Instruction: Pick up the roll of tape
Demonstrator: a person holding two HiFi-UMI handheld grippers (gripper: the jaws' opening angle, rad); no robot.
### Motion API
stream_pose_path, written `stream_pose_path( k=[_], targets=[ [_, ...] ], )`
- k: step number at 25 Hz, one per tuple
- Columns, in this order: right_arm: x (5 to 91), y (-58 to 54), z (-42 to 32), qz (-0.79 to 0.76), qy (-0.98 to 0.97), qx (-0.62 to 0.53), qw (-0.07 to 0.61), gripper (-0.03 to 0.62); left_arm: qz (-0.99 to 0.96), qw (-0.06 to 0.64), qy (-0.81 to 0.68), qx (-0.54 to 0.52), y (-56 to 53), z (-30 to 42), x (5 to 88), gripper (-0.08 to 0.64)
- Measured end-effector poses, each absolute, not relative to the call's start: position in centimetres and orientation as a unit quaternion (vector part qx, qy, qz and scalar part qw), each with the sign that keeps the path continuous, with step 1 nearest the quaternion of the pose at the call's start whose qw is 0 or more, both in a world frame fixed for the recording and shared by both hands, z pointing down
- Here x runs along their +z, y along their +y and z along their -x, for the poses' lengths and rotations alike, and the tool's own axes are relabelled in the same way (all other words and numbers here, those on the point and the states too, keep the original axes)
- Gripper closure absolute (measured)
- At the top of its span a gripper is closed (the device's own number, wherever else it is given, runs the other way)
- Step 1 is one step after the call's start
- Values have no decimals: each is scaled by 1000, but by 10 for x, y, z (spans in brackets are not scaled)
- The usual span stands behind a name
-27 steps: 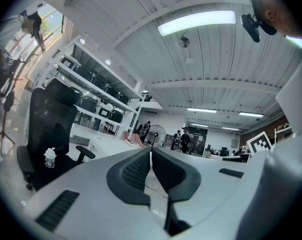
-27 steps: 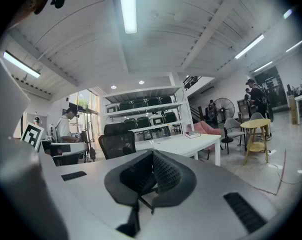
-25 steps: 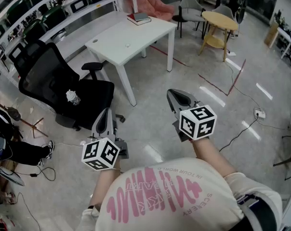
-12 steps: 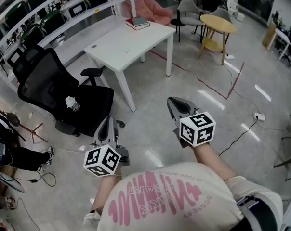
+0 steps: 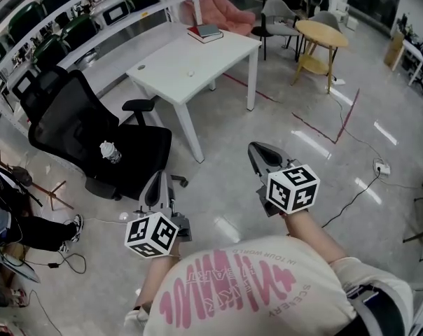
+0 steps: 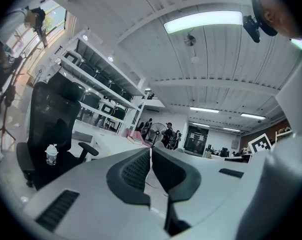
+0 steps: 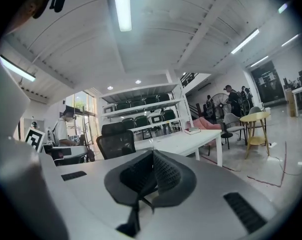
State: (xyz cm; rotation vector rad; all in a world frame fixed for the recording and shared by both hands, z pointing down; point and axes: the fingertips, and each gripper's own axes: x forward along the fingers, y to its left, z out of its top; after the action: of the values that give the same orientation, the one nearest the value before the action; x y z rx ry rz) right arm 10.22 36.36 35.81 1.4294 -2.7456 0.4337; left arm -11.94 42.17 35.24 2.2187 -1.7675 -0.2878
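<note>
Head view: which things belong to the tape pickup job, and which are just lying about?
Job: left gripper, right gripper, both shut, empty; no tape can be made out.
Lying about: white table, black chair, bottle on its seat, books, yellow table.

Glossy grey floor, red floor marking at 2 o'clock. White desk at 12, black office chair at 10, round wooden table at 1. Strip lights overhead, pretty bright.

The head view's left edge is cutting off a seated person; a speck on the worktop is showing too small to identify.
</note>
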Motion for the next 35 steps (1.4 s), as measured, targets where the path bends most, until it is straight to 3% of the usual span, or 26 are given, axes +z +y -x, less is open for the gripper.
stream_pose_path(
  k=[20, 35],
  targets=[
    [377, 343, -69, -437, -886, 142, 57, 578, -761, 186, -612, -103, 407, 143, 381, 531],
    [387, 169, -63, -403, -890, 211, 24, 578, -765, 177, -605, -133, 244, 138, 370, 531]
  ],
)
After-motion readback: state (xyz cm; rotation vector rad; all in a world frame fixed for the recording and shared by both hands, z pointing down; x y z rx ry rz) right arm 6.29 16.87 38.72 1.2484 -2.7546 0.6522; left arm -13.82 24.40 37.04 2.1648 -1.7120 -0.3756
